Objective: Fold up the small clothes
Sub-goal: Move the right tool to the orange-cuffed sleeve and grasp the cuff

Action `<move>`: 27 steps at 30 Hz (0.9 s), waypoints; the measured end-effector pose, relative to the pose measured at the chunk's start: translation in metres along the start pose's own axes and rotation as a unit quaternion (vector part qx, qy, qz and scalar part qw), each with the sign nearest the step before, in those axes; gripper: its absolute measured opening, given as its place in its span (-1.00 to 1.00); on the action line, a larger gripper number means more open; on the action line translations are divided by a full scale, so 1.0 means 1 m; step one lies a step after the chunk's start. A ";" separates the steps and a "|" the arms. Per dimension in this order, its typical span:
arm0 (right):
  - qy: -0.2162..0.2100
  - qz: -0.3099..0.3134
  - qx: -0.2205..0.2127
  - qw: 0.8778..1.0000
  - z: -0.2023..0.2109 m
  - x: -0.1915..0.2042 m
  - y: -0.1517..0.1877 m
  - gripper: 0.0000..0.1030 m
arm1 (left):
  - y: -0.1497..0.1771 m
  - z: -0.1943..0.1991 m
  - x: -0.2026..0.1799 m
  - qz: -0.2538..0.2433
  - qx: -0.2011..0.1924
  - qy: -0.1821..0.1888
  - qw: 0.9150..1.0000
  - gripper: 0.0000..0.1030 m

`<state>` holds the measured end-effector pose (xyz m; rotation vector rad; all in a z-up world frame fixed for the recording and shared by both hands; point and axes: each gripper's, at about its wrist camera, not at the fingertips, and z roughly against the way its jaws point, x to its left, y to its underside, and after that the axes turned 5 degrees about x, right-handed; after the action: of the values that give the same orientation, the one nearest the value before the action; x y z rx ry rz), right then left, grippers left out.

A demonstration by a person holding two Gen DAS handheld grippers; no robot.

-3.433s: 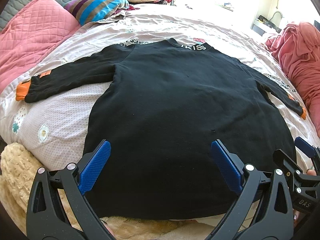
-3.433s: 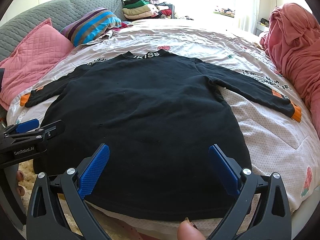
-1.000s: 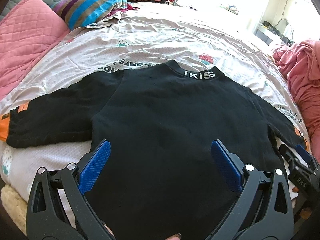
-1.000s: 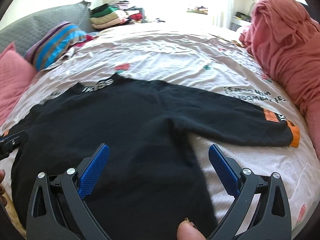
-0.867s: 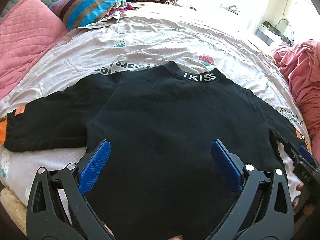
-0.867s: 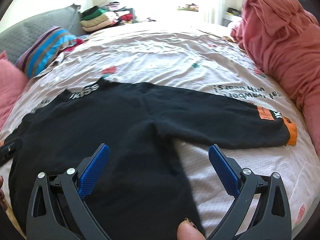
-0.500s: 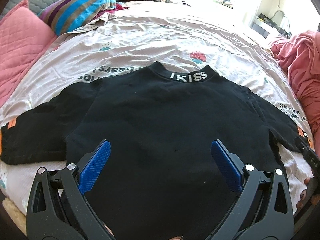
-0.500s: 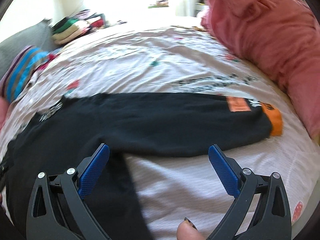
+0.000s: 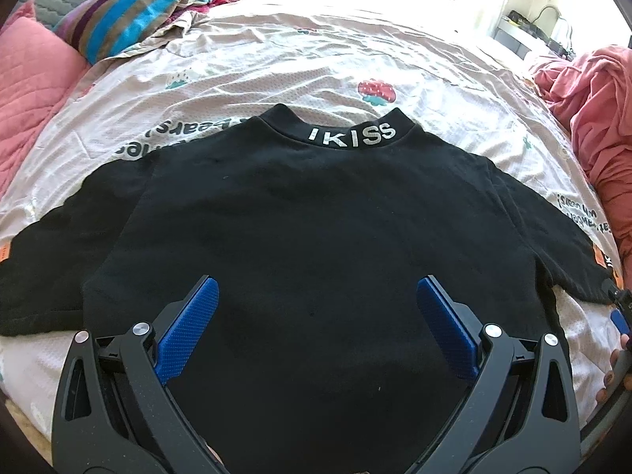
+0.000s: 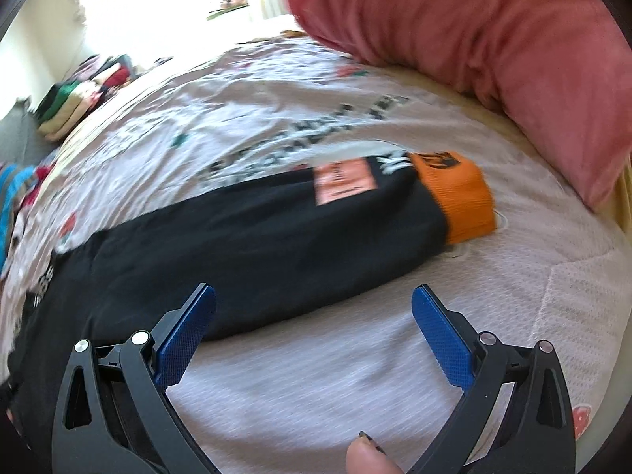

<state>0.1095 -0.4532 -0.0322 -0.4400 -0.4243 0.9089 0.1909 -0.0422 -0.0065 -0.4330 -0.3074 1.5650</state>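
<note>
A printed bedsheet (image 9: 355, 51) is seen covering the bed, and the black sweatshirt (image 9: 316, 237) is lying flat on it, unfolded. The right gripper (image 10: 314, 330) has been swung toward the right sleeve (image 10: 256, 245), whose orange cuff (image 10: 458, 193) is now ahead, so a sleeve fold is probably being prepared. The left gripper (image 9: 318, 318) is being held over the body. Both are wide open and empty.

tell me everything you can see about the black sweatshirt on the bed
The black sweatshirt is a long-sleeved top of soft, matte knit, lying flat and unfolded on the patterned bedsheet, collar away from the camera. The raised collar carries white IKISS lettering. Both sleeves are spread out sideways. In the right wrist view one sleeve ends in a ribbed orange cuff and bears a pale orange patch. Neither open gripper grips it; only the sheet touches it.
</note>
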 end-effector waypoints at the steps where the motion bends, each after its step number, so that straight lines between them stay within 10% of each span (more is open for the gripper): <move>1: 0.008 -0.013 0.002 1.000 -0.004 -0.009 -0.004 0.91 | -0.001 -0.002 0.000 0.000 0.001 -0.001 1.000 0.83; 10: 0.011 -0.065 0.000 0.998 -0.037 -0.046 -0.030 0.88 | -0.016 -0.018 -0.002 0.012 0.002 -0.023 1.000 0.83; 18: -0.024 -0.097 -0.046 0.994 -0.038 -0.052 -0.049 -0.50 | -0.013 -0.015 -0.004 0.022 0.000 0.000 1.000 0.83; 27: -0.123 -0.018 -0.108 0.986 0.023 -0.002 -0.051 -0.63 | -0.019 0.016 0.008 0.048 -0.025 0.042 0.998 0.83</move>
<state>0.1298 -0.4782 0.0133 -0.5180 -0.7588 0.8886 0.2001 -0.0321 0.0155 -0.5588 -0.2655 1.6309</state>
